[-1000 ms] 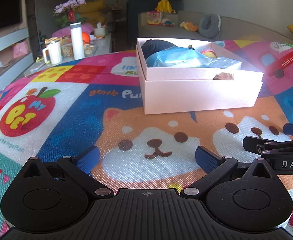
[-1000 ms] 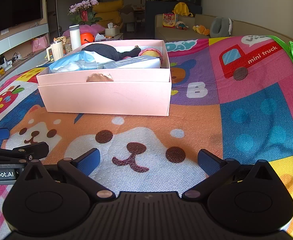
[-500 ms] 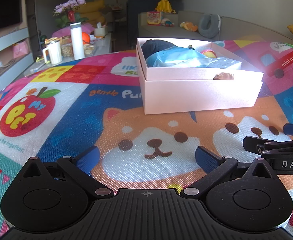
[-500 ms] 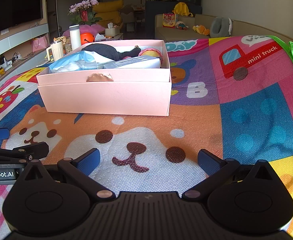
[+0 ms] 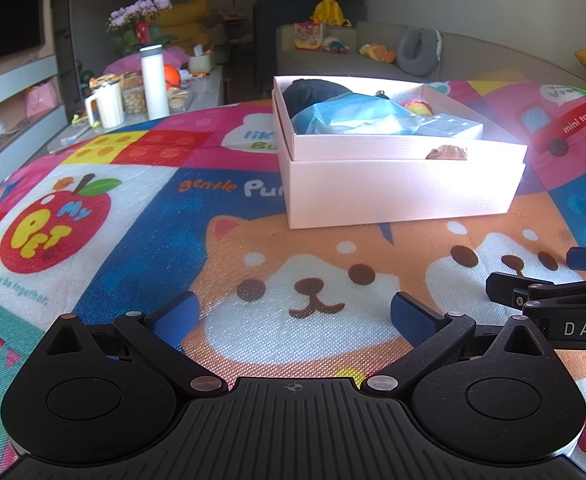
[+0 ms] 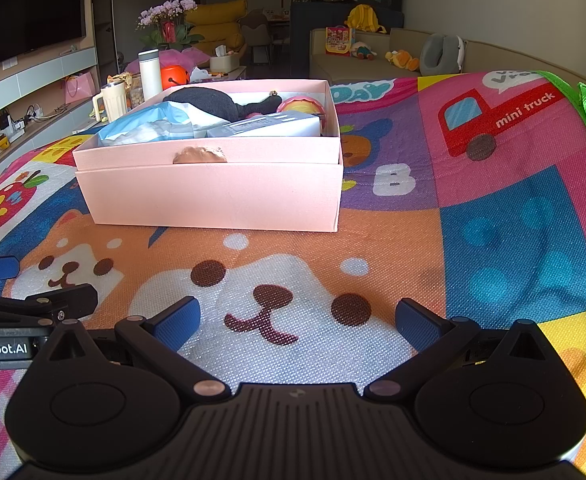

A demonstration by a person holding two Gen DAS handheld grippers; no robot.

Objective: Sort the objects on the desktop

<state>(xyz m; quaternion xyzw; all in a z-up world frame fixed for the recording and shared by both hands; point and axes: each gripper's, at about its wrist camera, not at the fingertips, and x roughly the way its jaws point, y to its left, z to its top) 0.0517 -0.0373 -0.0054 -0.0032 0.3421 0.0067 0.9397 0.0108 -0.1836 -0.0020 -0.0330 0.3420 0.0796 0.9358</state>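
Both tongs stand wide apart and grip nothing: the left gripper (image 5: 295,314), at the bottom centre of its view, shows two blue-padded fingers (image 5: 175,316) low over the colourful cartoon-printed play mat (image 5: 133,208), and the right gripper (image 6: 297,318) shows the same two blue pads over the mat's dog-face print. Each gripper appears at the edge of the other's view, cut off by the frame: the right one at the lower right of the left view, the left one at the lower left of the right view. One open pink rectangular cardboard box (image 6: 217,196) sits on the mat in the upper middle of both views, well apart from both grippers. Inside it are counted one dark navy soft item (image 6: 209,100), one crumpled light-blue plastic bag (image 5: 345,114), one pale grey-blue flat carton (image 6: 265,126) and one round pink-and-yellow item (image 6: 303,104); each is partly hidden by the box wall or its neighbours, and none can be identified further. One brown patch (image 6: 200,155) marks the box's front rim; its nature is unclear.
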